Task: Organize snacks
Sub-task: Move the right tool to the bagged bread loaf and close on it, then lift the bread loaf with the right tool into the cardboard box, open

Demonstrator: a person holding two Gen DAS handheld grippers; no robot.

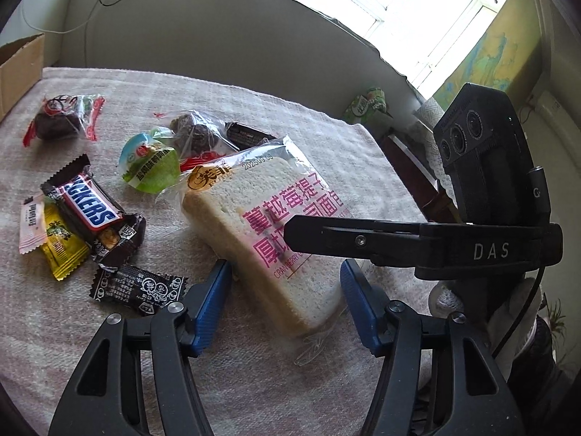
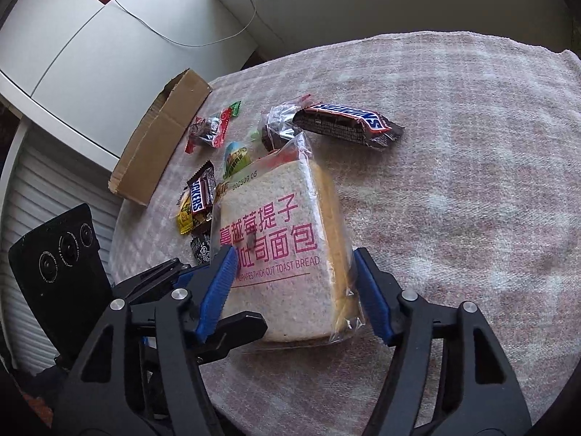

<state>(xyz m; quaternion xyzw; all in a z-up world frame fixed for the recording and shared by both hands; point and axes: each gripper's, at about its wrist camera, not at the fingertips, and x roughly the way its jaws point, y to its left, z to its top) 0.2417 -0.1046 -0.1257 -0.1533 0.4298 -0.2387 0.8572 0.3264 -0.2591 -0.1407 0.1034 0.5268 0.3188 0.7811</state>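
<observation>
Blue ribbed pads on both sides of the target now; the left gripper (image 1: 286, 267) has the clear-wrapped thick slice of white toast bread with pink lettering (image 1: 261, 225) right between its fingers, the near end of the slice reaching back toward the palm and the far end running out beyond the fingertips. Each pad sits hard up against the wrapper's edge; whether they actually press, I can't tell.

Over to the right gripper (image 2: 295, 252); same slice between its fingers, jaws about half apart, left pad overlapping the bread's edge and right pad at the crinkled plastic beside the crust; again, touching or squeezing, no telling. In the left wrist view one black finger of the right gripper lies across the slice just beyond the left gripper's right fingertip.

Everything rests on a pinkish-white woven cloth (image 1: 254, 109). Left of the left finger: a black sachet with white print (image 1: 138, 287), just beside the pad; further left a small brown Snickers bar (image 1: 89, 207) lying over a yellow sachet (image 1: 63, 243), with a pink-and-white sachet (image 1: 32, 225) at the outside. Beyond the fingertips, past the bread's far end, a green-lidded jelly cup (image 1: 150, 163) and a clear bag holding a dark lump (image 1: 196, 134); another such bag with red ends (image 1: 61, 120) well out to the left. From the right wrist, a long Snickers bar (image 2: 348, 123) lies beyond the fingertips, and an open cardboard box (image 2: 159, 145) sits far left of them.
</observation>
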